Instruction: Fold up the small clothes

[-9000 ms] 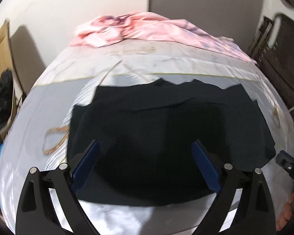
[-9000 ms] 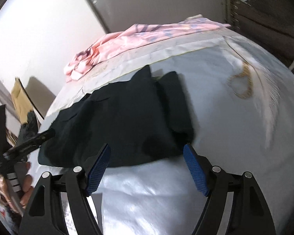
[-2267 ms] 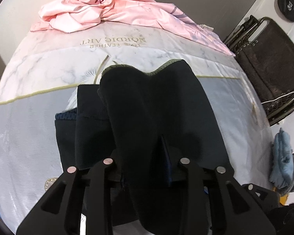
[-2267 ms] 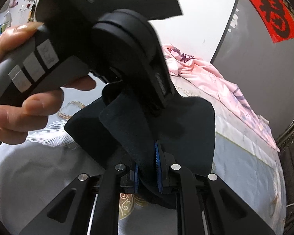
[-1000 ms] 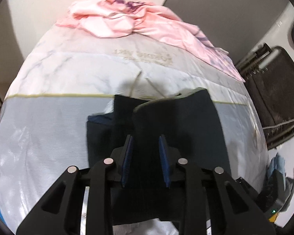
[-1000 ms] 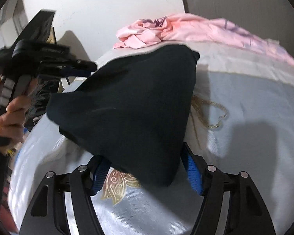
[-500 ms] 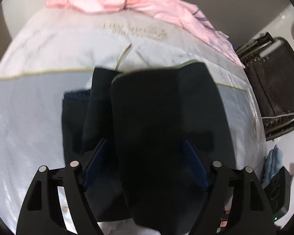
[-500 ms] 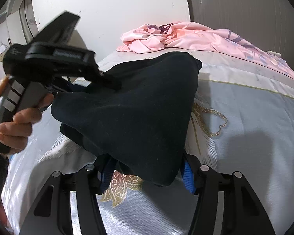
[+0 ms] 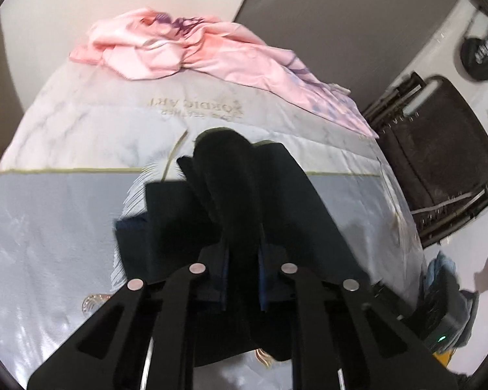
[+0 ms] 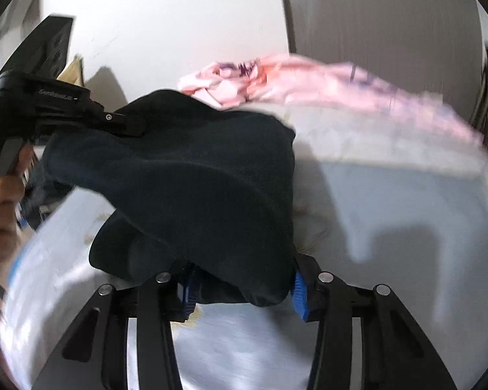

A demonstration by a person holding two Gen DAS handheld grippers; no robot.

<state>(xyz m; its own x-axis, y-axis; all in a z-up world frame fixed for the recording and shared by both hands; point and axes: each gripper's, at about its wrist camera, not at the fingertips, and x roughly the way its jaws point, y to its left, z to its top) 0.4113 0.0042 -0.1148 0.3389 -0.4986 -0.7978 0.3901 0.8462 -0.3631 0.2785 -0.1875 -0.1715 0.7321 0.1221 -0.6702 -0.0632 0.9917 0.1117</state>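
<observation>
While "NORDIC ART" marks the bedspread (image 9: 81, 136), left tool (image 9: 242, 273) pinches black garment (image 9: 292, 201) — lifted.

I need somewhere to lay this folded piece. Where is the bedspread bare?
Bare grey-white bedspread lies left of the black garment, and more to its right. The far edge is crowded by the crumpled pink cloth.
</observation>
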